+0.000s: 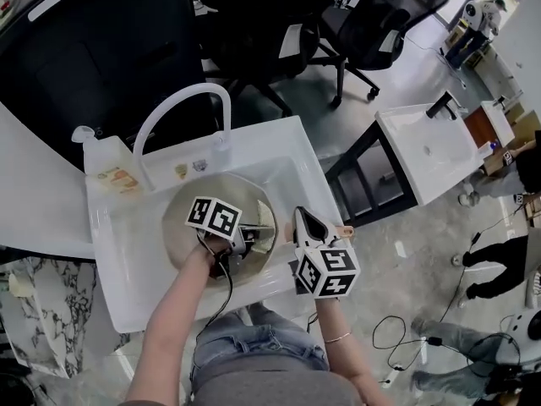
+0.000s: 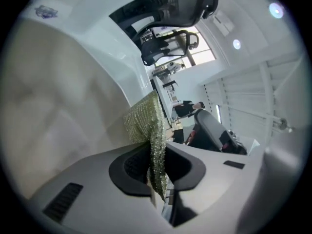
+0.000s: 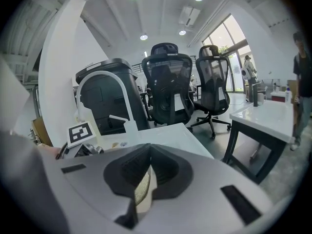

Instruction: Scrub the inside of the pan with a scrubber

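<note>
A round beige pan [image 1: 220, 184] lies in the white sink [image 1: 283, 146]. My left gripper [image 1: 249, 239] reaches into the pan and is shut on a glittery green-gold scrubber [image 2: 146, 123], which is pressed flat between the jaws [image 2: 155, 172]. The pan's pale inner wall [image 2: 58, 106] fills the left of the left gripper view. My right gripper [image 1: 301, 220] is at the pan's right edge. In the right gripper view its jaws [image 3: 146, 179] are closed on a thin beige strip of the pan [image 3: 142, 193].
A curved white faucet [image 1: 182, 108] arches over the sink's back, with a plastic bottle [image 1: 101, 155] at the back left corner. Black office chairs [image 1: 355, 24] stand behind. At the right are a white table [image 1: 427, 146], cables on the floor and a person's legs [image 1: 494, 265].
</note>
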The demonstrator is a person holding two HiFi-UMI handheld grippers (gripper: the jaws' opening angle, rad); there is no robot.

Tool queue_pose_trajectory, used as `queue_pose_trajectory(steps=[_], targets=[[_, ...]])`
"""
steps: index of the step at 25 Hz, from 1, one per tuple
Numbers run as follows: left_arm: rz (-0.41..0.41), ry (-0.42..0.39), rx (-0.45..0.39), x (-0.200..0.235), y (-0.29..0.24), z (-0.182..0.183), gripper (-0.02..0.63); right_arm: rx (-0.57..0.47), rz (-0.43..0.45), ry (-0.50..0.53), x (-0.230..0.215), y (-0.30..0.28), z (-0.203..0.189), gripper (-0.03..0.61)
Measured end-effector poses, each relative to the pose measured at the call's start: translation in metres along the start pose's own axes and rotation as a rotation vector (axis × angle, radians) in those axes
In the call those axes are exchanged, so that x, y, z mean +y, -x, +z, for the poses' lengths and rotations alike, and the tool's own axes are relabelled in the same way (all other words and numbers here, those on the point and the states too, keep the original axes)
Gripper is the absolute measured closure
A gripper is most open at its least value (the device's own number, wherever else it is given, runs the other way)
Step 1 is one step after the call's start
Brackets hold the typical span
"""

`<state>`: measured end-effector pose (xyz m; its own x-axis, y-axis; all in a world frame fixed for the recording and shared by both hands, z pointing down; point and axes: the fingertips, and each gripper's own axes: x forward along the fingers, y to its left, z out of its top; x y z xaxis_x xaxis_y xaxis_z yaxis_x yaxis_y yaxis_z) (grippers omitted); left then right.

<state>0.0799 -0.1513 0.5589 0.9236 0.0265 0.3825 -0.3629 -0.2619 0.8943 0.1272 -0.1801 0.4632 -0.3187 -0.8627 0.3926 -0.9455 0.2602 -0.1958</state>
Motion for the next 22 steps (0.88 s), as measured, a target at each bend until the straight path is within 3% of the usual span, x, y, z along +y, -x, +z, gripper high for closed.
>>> queue_pose_trajectory(steps=[4,8,13,16,22], targets=[[0.033,0.021,-0.174,0.009,0.018,0.016,0.548,0.007,0.023,0.014,0.004,-0.009,0.003,0.568],[0.090,-0.017,-0.345,0.016,0.047,0.027,0.548,0.007,0.035,0.021,0.006,-0.015,0.006,0.568],[0.340,-0.188,-0.488,0.032,0.086,0.034,0.548,0.007,0.044,0.020,0.005,-0.021,0.008,0.568],[0.466,-0.282,-0.462,0.037,0.094,0.028,0.548,0.008,0.047,0.018,0.005,-0.023,0.008,0.568],[0.464,-0.256,-0.198,0.043,0.061,-0.001,0.548,0.012,0.033,0.006,-0.004,-0.023,0.006,0.568]])
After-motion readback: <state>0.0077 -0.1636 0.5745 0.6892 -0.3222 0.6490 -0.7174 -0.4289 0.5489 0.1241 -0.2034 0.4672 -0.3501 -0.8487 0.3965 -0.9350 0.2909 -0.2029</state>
